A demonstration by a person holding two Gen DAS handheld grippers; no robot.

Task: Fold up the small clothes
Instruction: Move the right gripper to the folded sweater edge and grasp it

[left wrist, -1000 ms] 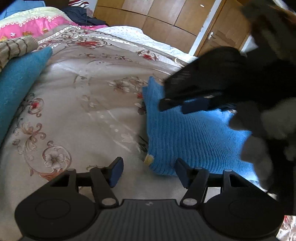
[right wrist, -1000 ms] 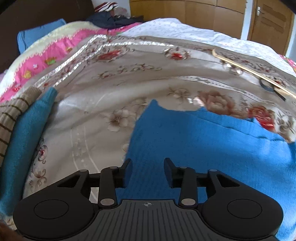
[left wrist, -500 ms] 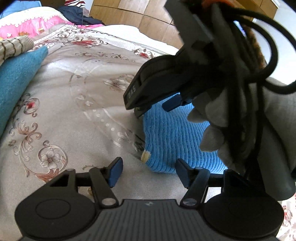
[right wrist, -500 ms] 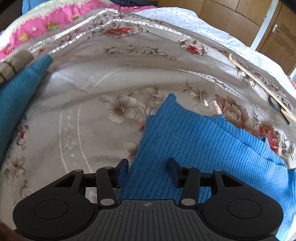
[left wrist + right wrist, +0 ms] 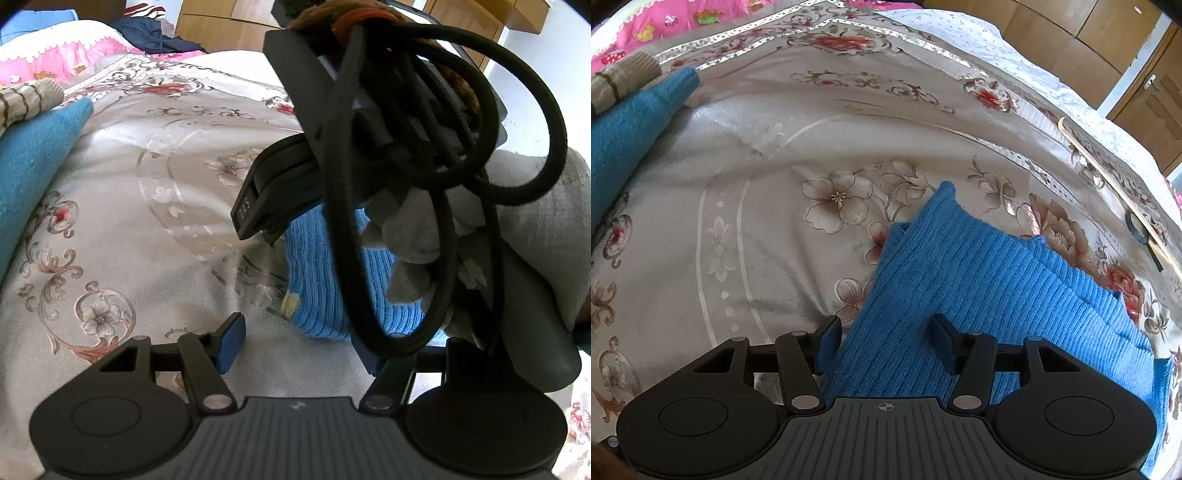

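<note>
A bright blue ribbed knit garment [image 5: 979, 280] lies folded on the floral bedspread [image 5: 768, 206]. My right gripper [image 5: 886, 339] is open, low over the garment's left edge, the cloth passing between its fingers. In the left wrist view the garment [image 5: 317, 295] lies just ahead, with a small yellow tag at its corner. My left gripper [image 5: 299, 343] is open and empty, just short of that corner. The right gripper's black body, cables and gloved hand [image 5: 406, 155] fill the upper right and hide most of the garment and the left gripper's right finger.
A teal knit garment [image 5: 624, 140] and a striped beige one [image 5: 26, 99] lie at the left. A pink quilt [image 5: 62, 59] and dark clothes [image 5: 151, 33] lie at the far end. Wooden wardrobe doors [image 5: 1071, 22] stand behind. A thin stick [image 5: 1108, 173] lies at the right.
My right gripper has moved forward and lower over the garment's left edge, opening a little wider. Its body has come closer in front of the left camera, covering more of the garment.
</note>
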